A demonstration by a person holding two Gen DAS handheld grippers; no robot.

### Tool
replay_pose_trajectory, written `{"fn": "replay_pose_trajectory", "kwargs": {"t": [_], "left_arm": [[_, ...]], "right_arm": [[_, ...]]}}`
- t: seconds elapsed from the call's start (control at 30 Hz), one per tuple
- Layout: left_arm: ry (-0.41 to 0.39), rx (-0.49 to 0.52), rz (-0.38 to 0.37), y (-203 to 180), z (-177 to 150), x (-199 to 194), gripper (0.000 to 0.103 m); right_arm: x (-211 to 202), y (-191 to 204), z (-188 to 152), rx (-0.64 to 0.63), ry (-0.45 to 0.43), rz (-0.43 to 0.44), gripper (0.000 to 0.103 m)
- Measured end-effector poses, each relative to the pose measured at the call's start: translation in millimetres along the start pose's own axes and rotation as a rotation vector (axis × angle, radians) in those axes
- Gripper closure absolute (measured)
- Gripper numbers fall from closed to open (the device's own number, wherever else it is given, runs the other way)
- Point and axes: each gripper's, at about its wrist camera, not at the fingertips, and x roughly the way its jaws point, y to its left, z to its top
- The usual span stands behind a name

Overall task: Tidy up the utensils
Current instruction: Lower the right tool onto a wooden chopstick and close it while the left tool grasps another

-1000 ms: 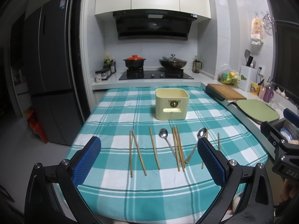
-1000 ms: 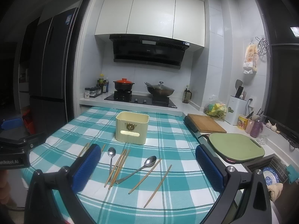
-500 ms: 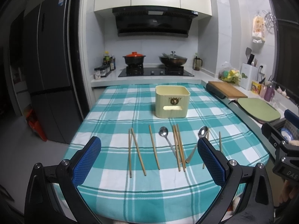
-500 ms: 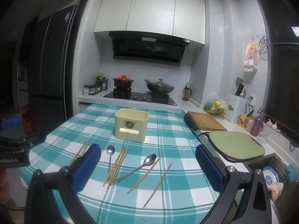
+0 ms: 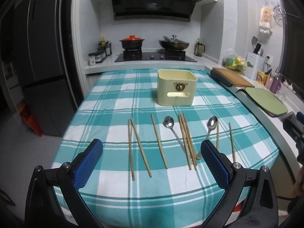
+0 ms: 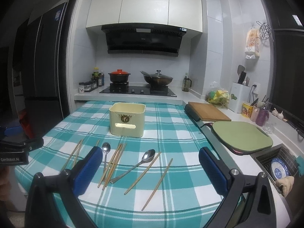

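Several wooden chopsticks (image 5: pixel 158 140) and two metal spoons lie in a row on the teal checked tablecloth (image 5: pixel 117 102). The left spoon (image 5: pixel 169 123) and the right spoon (image 5: pixel 211 122) lie with bowls toward a cream utensil box (image 5: pixel 177 87), which stands behind them. My left gripper (image 5: pixel 152 161) is open and empty, above the table's near edge. My right gripper (image 6: pixel 150 169) is open and empty, over the right chopsticks (image 6: pixel 157 183) and the right spoon (image 6: pixel 148 155). The box (image 6: pixel 127 119) also shows in the right wrist view.
A stove with a red-lidded pot (image 5: pixel 132 41) and a wok (image 5: pixel 173 44) stands behind the table. A wooden board (image 6: pixel 209 111) and a green board (image 6: pixel 241 135) lie on the counter to the right. A sink with a blue plate (image 6: pixel 279 169) is at the far right. A fridge (image 5: pixel 43 57) stands left.
Both grippers have tilted and moved slightly, so the table sits a little differently in each view. The utensils and the box have not moved. Both grippers stay open.
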Motion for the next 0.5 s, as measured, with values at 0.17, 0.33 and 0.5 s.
{"fn": "replay_pose_trajectory", "kwargs": {"t": [0.17,0.33,0.5], "left_arm": [[0.116,-0.050,-0.009,19,-8,44,0.001],[0.235,-0.068,0.012,28,-19,86,0.001],[0.298,-0.112,-0.036,34,-21,117,0.001]], "right_arm": [[25,-13,-8,0.008,0.061,-0.011,0.000],[45,-28,-17,0.021,0.087,-0.062,0.000],[78,-52,-30,0.100,0.172,-0.059,0.000]]}}
